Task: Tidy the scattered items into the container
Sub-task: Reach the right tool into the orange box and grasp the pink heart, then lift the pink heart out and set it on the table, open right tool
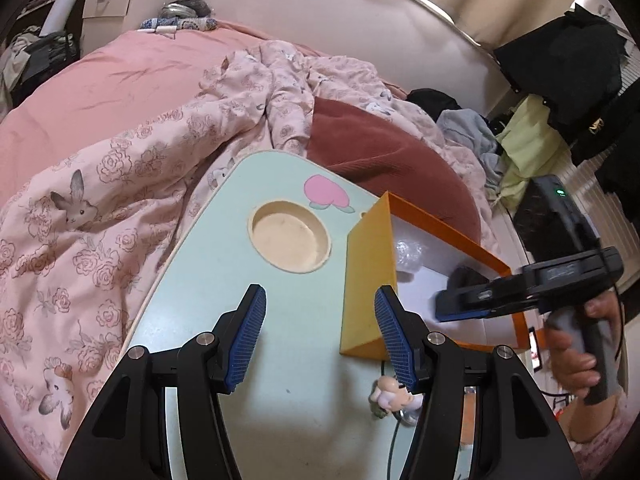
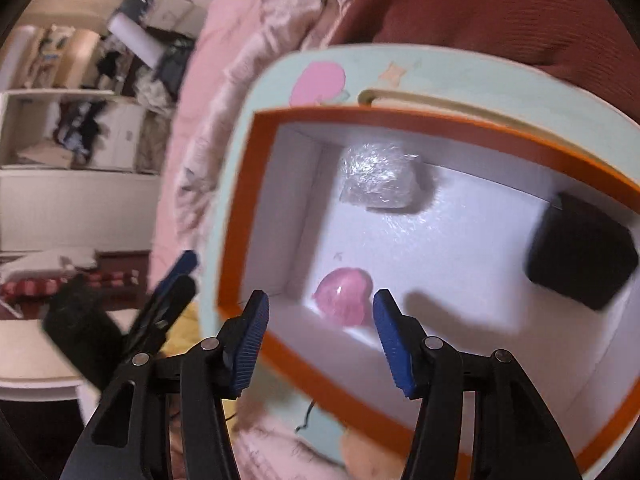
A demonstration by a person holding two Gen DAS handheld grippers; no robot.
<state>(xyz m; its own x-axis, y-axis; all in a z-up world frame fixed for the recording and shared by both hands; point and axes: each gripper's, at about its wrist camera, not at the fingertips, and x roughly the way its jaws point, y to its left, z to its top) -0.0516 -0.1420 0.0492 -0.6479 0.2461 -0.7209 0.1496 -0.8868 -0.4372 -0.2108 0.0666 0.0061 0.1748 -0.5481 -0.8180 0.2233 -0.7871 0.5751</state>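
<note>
An orange box (image 1: 370,272) with a white inside stands on a mint-green lap table (image 1: 224,280). In the right wrist view the box (image 2: 240,216) holds a clear crinkled plastic bundle (image 2: 378,182), a black cube (image 2: 580,252) and a pink round item (image 2: 342,294) lying on its floor. My right gripper (image 2: 321,299) hangs open above the box with nothing between its pads. My left gripper (image 1: 320,296) is open and empty over the table, left of the box. A small pale figurine (image 1: 394,394) lies on the table beside its right finger.
The lap table sits on a bed with a pink rose-print quilt (image 1: 100,208) and a dark red cushion (image 1: 384,152). A round cup recess (image 1: 290,236) is sunk in the tabletop. A hand (image 1: 576,356) holds the right gripper (image 1: 460,304) over the box. Clothes are piled at the right.
</note>
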